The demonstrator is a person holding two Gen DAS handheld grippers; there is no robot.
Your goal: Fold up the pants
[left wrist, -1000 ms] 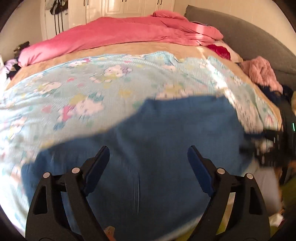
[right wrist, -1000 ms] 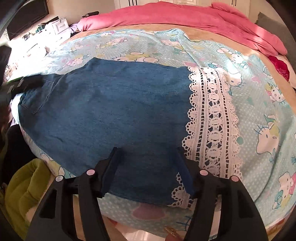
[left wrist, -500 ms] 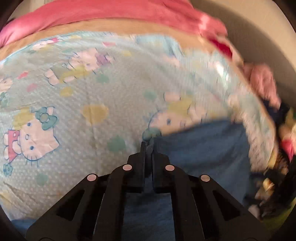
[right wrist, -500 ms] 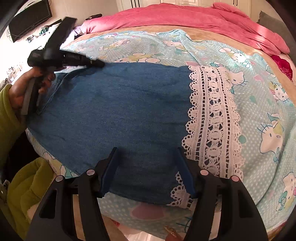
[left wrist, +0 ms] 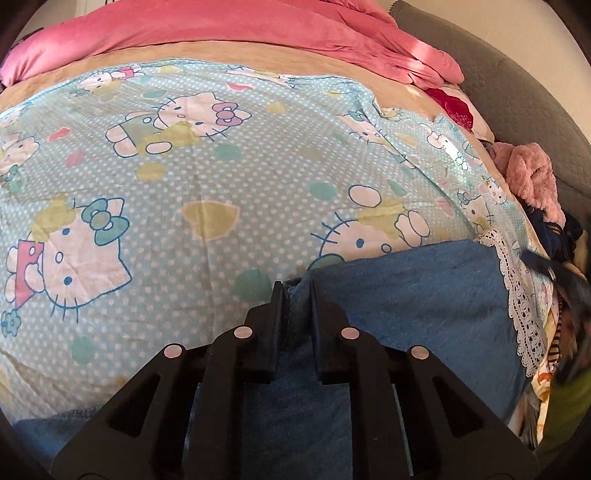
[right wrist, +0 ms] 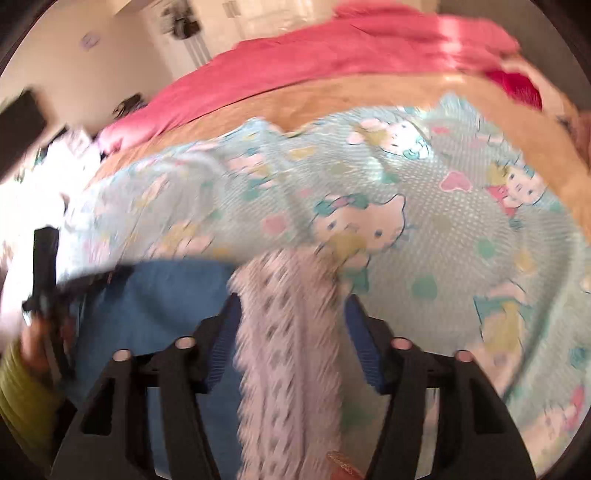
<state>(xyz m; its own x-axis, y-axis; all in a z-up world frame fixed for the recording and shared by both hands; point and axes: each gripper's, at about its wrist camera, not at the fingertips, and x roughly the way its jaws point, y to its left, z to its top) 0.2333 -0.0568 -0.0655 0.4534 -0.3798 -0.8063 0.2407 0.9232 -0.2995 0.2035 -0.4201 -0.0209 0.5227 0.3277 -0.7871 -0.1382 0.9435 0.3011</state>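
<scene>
Blue denim pants with a white lace hem lie flat on a Hello Kitty bedsheet. My left gripper is shut on the far waist corner of the pants. In the blurred right wrist view, my right gripper is open, its jaws on either side of the lace hem, with the denim to its left. The left gripper and the hand holding it show at the left edge of the right wrist view.
A pink duvet is bunched along the far side of the bed. A grey headboard and a pile of clothes with a pink fluffy piece are at the right.
My left gripper went from open over the denim to shut on the pants' far corner. My right gripper has moved forward and right, from the near edge onto the lace hem; its view is now blurred.
</scene>
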